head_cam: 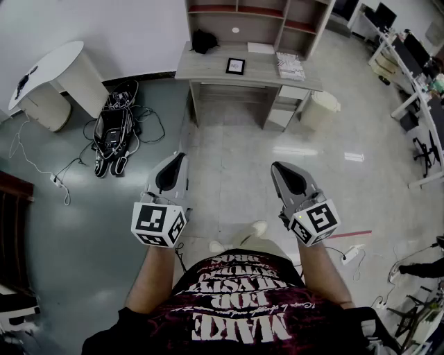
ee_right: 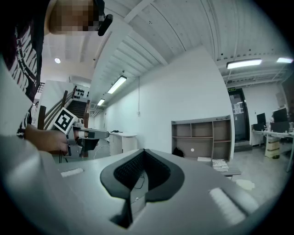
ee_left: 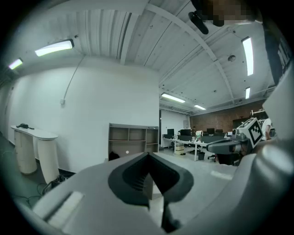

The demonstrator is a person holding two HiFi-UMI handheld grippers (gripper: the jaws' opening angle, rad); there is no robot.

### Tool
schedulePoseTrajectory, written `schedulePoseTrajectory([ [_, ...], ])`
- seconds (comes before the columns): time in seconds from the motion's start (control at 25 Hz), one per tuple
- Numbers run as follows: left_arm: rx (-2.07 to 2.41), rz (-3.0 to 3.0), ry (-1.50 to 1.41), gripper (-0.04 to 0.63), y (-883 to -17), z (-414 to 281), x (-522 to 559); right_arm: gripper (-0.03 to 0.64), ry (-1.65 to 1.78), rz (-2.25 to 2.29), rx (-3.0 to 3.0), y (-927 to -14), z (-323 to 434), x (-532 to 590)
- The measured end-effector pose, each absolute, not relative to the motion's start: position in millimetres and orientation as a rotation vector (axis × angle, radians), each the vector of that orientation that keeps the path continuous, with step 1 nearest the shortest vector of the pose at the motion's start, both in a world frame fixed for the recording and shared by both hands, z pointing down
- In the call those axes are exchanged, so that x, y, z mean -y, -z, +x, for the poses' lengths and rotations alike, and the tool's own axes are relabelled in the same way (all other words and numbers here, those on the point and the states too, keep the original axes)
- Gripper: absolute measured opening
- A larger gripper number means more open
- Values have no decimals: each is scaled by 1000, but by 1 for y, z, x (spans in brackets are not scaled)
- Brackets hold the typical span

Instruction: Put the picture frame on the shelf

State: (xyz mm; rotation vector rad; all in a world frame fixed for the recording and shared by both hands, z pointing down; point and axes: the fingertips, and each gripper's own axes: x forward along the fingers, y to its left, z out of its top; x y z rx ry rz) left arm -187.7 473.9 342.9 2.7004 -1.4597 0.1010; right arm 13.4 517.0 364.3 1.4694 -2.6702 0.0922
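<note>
The small black picture frame stands on the wooden desk, below the open shelf unit on that desk. Both grippers are held level in mid-air, far short of the desk, over the floor. My left gripper has its jaws closed together with nothing between them, as its own view shows. My right gripper is shut and empty too. The shelf unit shows far ahead in both gripper views; the frame is too small to make out there.
A stack of books and a black object lie on the desk. A pale bin stands at its right. A black bag with tangled cables lies on the floor left, beside a white rounded table. Office desks stand right.
</note>
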Motion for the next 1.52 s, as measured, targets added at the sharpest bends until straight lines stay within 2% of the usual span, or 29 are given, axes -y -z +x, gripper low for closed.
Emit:
schedulePoseTrajectory([
  [0.32,1435,2715,-111,2,-346,-203,-497,28,-135,1485,2712,-358,-3,-542],
  [0.56,1422,2674,-137,1,-365,-203,-483,28,-207,1530,2660,-370,13,-526],
  [1.52,1443,2585,-159,2,-387,-181,-332,28,-316,1354,2748,-393,12,-362],
])
